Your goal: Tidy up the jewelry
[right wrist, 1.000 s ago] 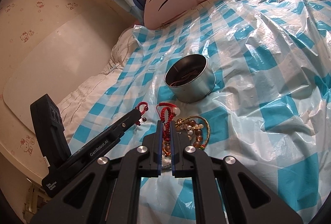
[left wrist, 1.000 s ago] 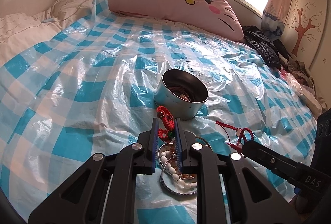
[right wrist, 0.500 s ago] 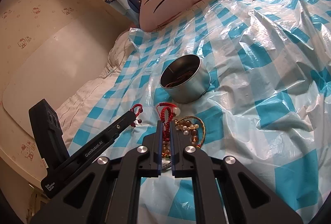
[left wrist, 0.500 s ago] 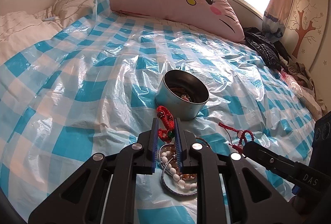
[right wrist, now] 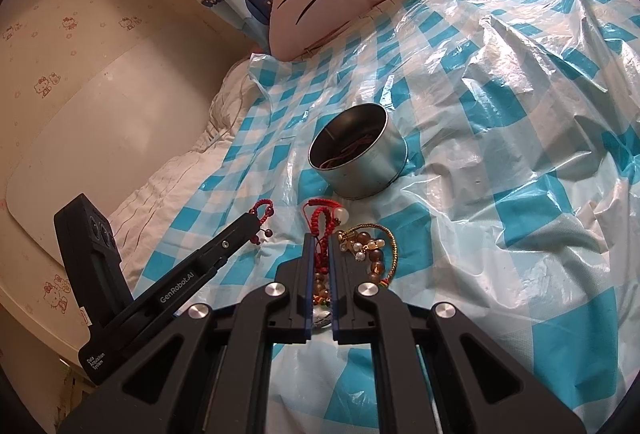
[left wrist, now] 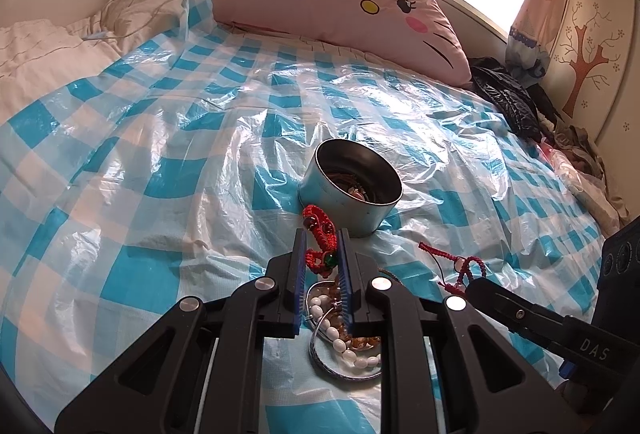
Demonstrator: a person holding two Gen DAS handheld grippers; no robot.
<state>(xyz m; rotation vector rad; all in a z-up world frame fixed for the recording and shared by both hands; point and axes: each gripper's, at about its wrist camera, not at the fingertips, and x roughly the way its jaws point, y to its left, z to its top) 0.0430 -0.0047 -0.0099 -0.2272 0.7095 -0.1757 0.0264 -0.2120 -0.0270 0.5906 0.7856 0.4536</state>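
Blue-checked plastic sheet (left wrist: 168, 137) bears metal tin (left wrist: 352, 189) behind red bracelets (left wrist: 318, 234).

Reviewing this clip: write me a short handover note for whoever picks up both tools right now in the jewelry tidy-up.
Left tool: closed on a red braided bracelet, just in front of the metal tin.
Right tool: shut on a second red cord bracelet with a pale bead, beside the loose pile.
Things: the tin stands upright on the checked plastic sheet; the bead bracelets, a white bead strand and a bangle lie in front of it.
Done: some pieces are already in the tin.
Left: drop both red bracelets into the tin, then clear the pile.
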